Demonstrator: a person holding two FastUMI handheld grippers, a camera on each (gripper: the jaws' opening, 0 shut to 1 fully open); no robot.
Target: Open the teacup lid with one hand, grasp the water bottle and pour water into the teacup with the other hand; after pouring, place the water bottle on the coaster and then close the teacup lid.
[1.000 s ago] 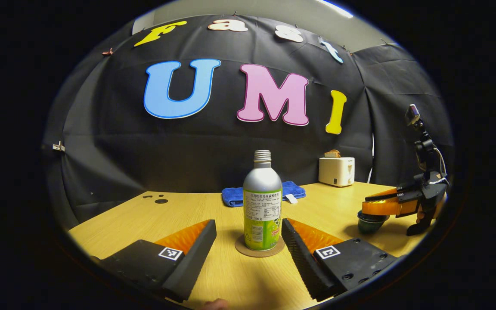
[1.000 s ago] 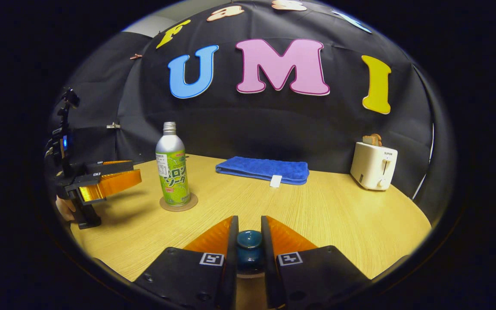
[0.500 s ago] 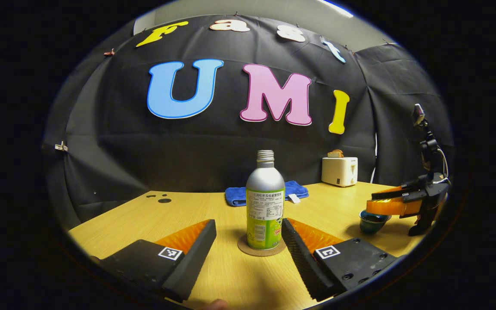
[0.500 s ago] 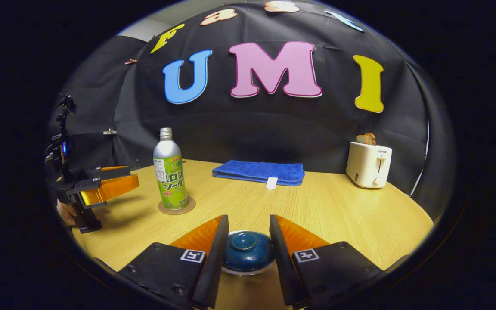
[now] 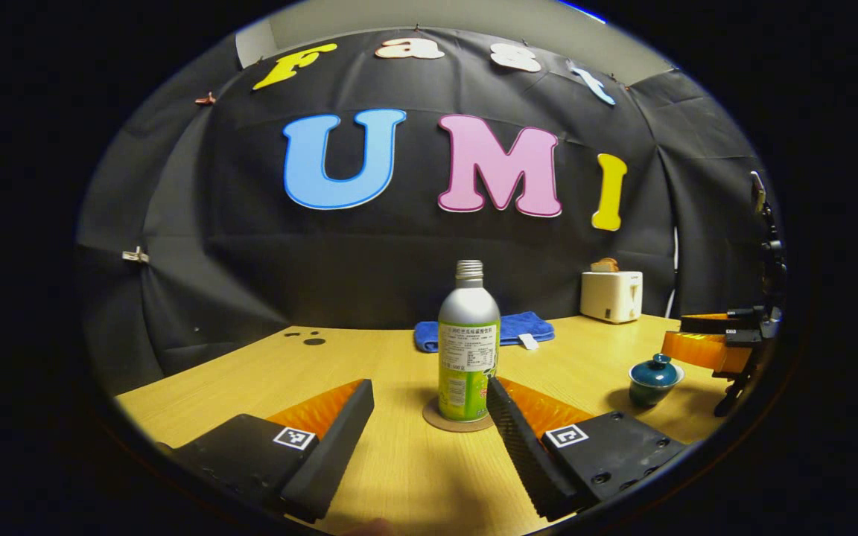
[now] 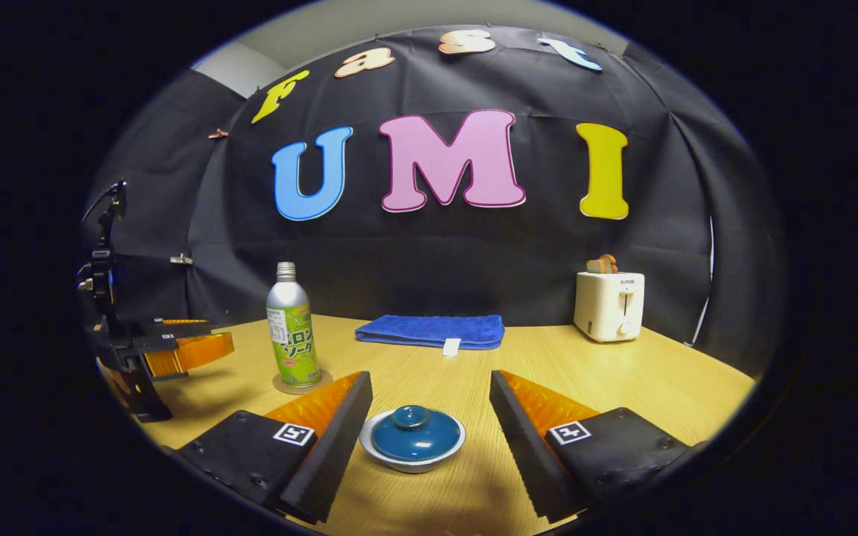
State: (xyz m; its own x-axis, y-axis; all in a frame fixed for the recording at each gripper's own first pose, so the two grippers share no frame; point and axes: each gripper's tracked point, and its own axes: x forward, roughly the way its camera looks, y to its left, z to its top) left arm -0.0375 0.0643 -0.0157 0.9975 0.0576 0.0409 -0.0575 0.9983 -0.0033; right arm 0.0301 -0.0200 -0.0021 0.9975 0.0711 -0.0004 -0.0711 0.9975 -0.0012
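Observation:
A silver bottle with a green label stands upright and uncapped on a round brown coaster. My left gripper is open just short of it, and the bottle is close to the tip of the right-hand finger. The dark teal teacup sits with its lid on. In the right gripper view the lidded teacup lies between the spread fingers of my open right gripper, untouched. The bottle and the left gripper stand off to the left there.
A folded blue towel lies at the back of the wooden table, and a white toaster with bread in it stands at the back right. Dark spots mark the table's far left.
My right gripper was shut on the lid's knob, then opened, let go and drew back from the lidded teacup. The left gripper stayed open and edged slightly away from the bottle.

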